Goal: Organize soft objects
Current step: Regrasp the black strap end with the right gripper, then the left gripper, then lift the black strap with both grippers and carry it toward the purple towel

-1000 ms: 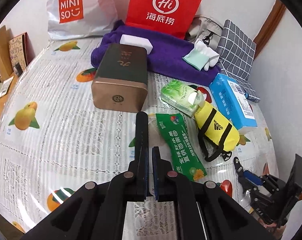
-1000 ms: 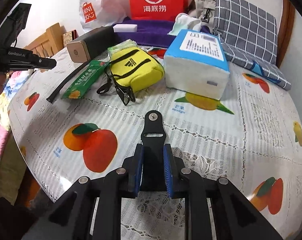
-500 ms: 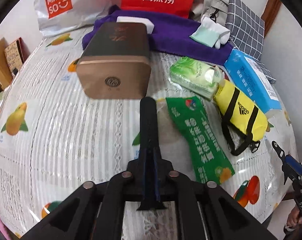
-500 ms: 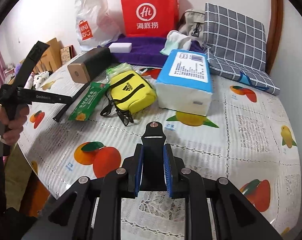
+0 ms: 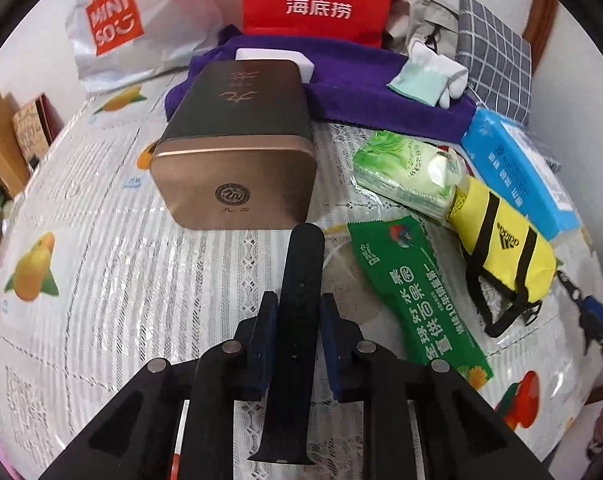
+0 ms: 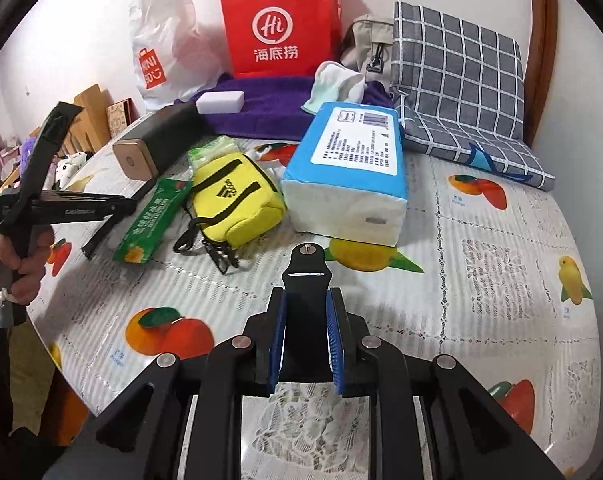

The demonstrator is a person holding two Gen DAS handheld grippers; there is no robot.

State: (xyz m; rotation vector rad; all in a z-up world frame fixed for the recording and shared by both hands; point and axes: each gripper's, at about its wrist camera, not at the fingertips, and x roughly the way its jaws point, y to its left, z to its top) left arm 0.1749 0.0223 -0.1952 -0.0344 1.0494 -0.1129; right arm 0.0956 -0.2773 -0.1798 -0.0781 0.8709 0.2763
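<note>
Long black strap piece [image 5: 297,320] lies between the pads of the left gripper [image 5: 299,308], its rounded tip toward the bronze tin [image 5: 233,184]; the jaws are opening, slim gaps show on both sides, so the strap sits loose rather than pinched. From the right wrist view the same strap [image 6: 105,228] runs down from that gripper to the tablecloth [image 6: 501,280], lower end touching it just beside the green snack packet [image 6: 153,220]. A person's hand [image 6: 17,264] grips the left gripper's handle. Shorter black strap piece with buckle pin [image 6: 307,280] is clamped in the right gripper [image 6: 306,320], blue pads pressed against both edges, held above the cloth. Soft items lie in a loose row on the fruit-print cloth: green packet, yellow zip pouch [image 5: 501,248] just beside it, pale green wipes pack [image 5: 405,176] touching the pouch's far end, blue tissue pack [image 5: 517,168] on the far side of the pouch. Behind them a purple towel [image 5: 361,92] carries a white sponge block [image 5: 277,60] and a white-and-mint glove [image 5: 429,76]. The tin's rear end rests on the towel edge. At the wall: red paper bag [image 5: 319,0], white MINISO bag [image 5: 133,24], grey checked cushion [image 6: 457,80], beige bag [image 6: 369,48] tucked between red bag and cushion.
</note>
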